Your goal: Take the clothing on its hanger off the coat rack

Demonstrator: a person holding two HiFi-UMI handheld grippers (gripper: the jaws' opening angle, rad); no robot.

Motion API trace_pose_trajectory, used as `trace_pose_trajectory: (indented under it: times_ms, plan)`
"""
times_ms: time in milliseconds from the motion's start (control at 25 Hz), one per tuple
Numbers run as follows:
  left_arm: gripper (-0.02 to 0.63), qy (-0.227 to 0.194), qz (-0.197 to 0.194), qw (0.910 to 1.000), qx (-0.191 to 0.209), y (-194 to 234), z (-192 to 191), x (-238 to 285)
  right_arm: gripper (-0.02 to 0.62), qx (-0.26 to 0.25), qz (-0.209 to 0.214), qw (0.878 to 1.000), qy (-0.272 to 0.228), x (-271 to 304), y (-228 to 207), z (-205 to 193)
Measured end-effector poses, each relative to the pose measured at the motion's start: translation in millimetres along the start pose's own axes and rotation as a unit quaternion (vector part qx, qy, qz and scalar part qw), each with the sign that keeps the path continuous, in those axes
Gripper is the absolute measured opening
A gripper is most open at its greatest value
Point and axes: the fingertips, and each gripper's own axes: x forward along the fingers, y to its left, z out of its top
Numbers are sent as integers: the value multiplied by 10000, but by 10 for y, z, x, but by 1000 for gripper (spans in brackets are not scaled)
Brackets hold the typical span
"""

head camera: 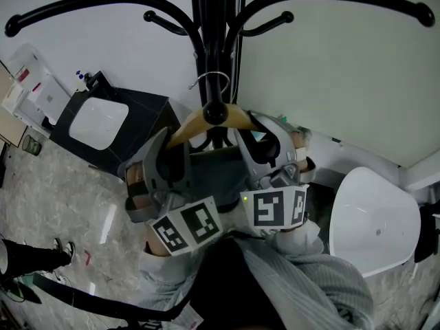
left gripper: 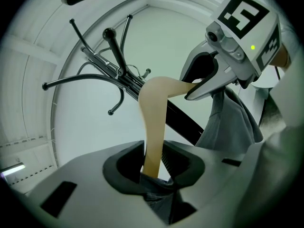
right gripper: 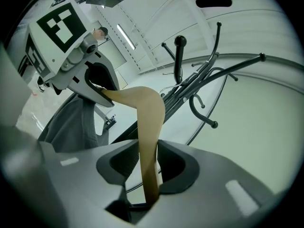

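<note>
A light wooden hanger (head camera: 194,120) with a wire hook (head camera: 214,81) sits close against the black coat rack (head camera: 217,19), right at a round-tipped peg. Grey clothing (head camera: 220,174) hangs from it. My left gripper (head camera: 173,145) is shut on the hanger's left arm (left gripper: 153,127), with cloth bunched under the pads. My right gripper (head camera: 265,135) is shut on the hanger's right arm (right gripper: 149,141). Each gripper shows in the other's view: the right gripper (left gripper: 209,87) and the left gripper (right gripper: 97,91) each pinch an end of the wood. I cannot tell whether the hook rests on the peg.
The rack's long curved arms (head camera: 82,9) spread overhead, with shorter pegs (left gripper: 114,42) below. A black cabinet with a white basin (head camera: 100,124) stands at the left, a white rounded seat (head camera: 375,222) at the right. The wall is close behind the rack.
</note>
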Motion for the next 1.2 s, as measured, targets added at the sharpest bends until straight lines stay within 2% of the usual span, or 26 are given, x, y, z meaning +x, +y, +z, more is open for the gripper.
trace_pose_trajectory:
  times_ms: [240,520,800,1000,1200]
  plan:
    - [110,-238,170,9996,40,79,139,-77,117,-1,-223,9998,-19,-92,-108,78]
    - [110,-824,130,9965,109,77,569,-158,118,-58,-816,9966,61,-407,-449,94]
    - [110,-1518,-374,9877,56,-344,1084,-155,118,-39,-1385,9882,659,-917,-771,-255]
    - [110,-2061,-1027,9731,-50,-837,1456,-168,117,-62,-1824,9727,1432,-1396,-936,-612]
    - [110,-2268,-1494,9624,-97,-1281,1652,-151,118,13,-1997,9607,1927,-1685,-991,-953]
